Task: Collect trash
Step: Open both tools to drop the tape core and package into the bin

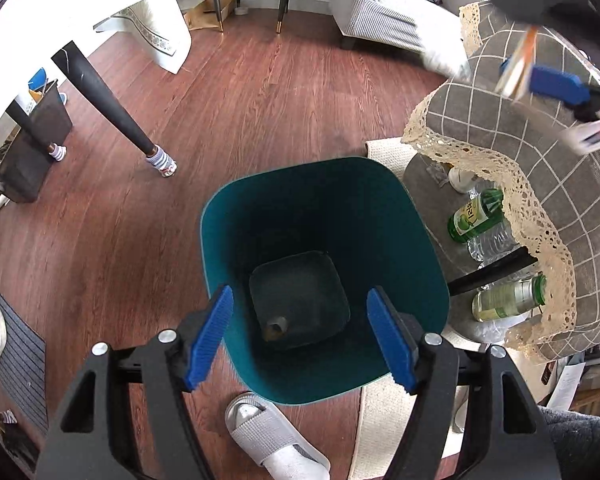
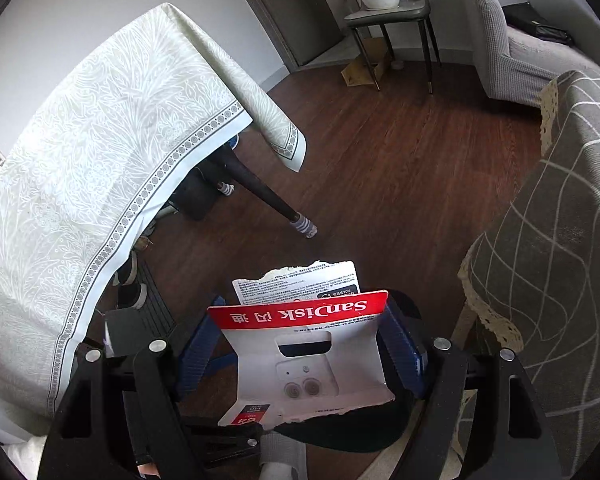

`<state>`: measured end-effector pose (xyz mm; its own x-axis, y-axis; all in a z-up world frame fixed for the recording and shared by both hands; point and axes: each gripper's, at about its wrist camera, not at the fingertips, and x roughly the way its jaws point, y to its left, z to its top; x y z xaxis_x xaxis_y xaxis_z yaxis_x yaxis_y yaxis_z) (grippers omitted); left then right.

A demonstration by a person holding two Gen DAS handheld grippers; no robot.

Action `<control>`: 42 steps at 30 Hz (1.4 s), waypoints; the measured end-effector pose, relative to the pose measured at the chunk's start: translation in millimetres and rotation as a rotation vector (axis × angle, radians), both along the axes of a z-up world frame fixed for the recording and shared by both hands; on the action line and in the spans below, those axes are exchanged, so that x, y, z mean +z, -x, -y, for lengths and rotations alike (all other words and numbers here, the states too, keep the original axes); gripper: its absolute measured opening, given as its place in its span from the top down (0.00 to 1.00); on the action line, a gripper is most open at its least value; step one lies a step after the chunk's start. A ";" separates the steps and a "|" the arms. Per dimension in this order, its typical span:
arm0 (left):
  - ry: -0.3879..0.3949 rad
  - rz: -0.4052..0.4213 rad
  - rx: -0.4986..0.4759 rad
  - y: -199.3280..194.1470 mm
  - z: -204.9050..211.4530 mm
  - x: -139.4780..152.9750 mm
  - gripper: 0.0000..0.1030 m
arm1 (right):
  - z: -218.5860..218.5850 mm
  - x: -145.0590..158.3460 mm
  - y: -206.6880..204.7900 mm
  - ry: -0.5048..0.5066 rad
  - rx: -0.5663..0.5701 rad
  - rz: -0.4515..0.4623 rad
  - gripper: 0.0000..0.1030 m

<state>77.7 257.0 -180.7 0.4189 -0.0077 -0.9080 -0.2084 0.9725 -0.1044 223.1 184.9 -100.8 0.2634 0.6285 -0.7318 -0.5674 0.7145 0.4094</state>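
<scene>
A teal trash bin (image 1: pixel 220 248) stands on the wood floor below my left gripper (image 1: pixel 300 336), which is open and empty over the bin's near rim. A small brownish piece of trash (image 1: pixel 276 326) lies on the bin's bottom. My right gripper (image 2: pixel 300 344) is shut on a torn red-and-white SanDisk card package (image 2: pixel 304 344), held flat between the blue pads. In the left wrist view the right gripper (image 1: pixel 540 76) shows blurred at top right, above the grey checked cloth, with the package (image 1: pixel 518 64) in it.
A low round table (image 1: pixel 424 184) under a grey checked cloth with lace trim (image 1: pixel 540 152) holds green and clear bottles (image 1: pixel 476 216). A table with a white cloth (image 2: pixel 100 140) and dark legs stands left. A grey slipper (image 1: pixel 272 440) lies by the bin. A sofa (image 2: pixel 508 40) is behind.
</scene>
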 end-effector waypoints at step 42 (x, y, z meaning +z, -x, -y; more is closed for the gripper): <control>0.035 0.397 0.063 31.1 -24.8 132.1 0.63 | -35.5 -141.1 4.9 0.306 0.013 -0.138 0.14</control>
<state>46.6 281.9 -48.6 0.7376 0.0010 -0.6752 -0.2044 0.9534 -0.2218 218.2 220.3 -242.0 0.1424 0.3767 -0.9153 -0.5315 0.8092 0.2504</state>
